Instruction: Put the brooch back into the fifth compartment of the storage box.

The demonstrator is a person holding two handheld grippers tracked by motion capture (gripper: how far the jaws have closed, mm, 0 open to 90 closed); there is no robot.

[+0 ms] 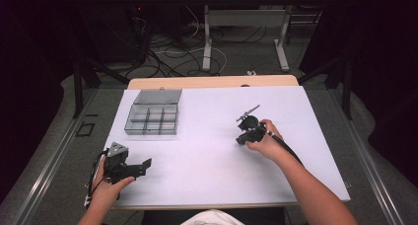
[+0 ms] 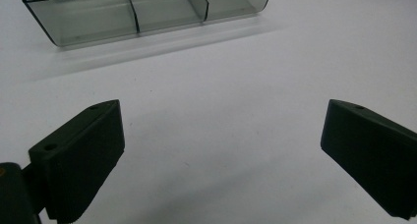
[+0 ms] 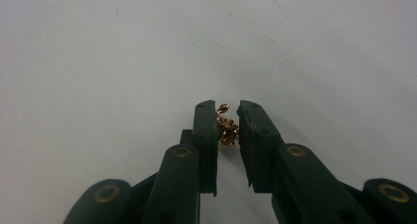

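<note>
My right gripper (image 3: 226, 110) is shut on a small bunched gold chain (image 3: 227, 131), pinched between its pads just above the white table (image 1: 207, 161). In the high view that gripper (image 1: 241, 138) sits right of centre, held in a hand, jaws pointing left. My left gripper (image 1: 140, 167) rests at the table's near left corner. Its jaws stand wide open over bare table (image 2: 221, 108), with nothing between them. A clear grey compartment box (image 1: 152, 118) stands at the far left, lid up; its front wall (image 2: 137, 15) shows ahead of the left gripper.
The white table ends close to the left hand at its near and left edges. Beyond the far edge are a wooden strip (image 1: 212, 82), floor cables (image 1: 167, 55) and the legs of another table (image 1: 207, 37). Dark curtains flank both sides.
</note>
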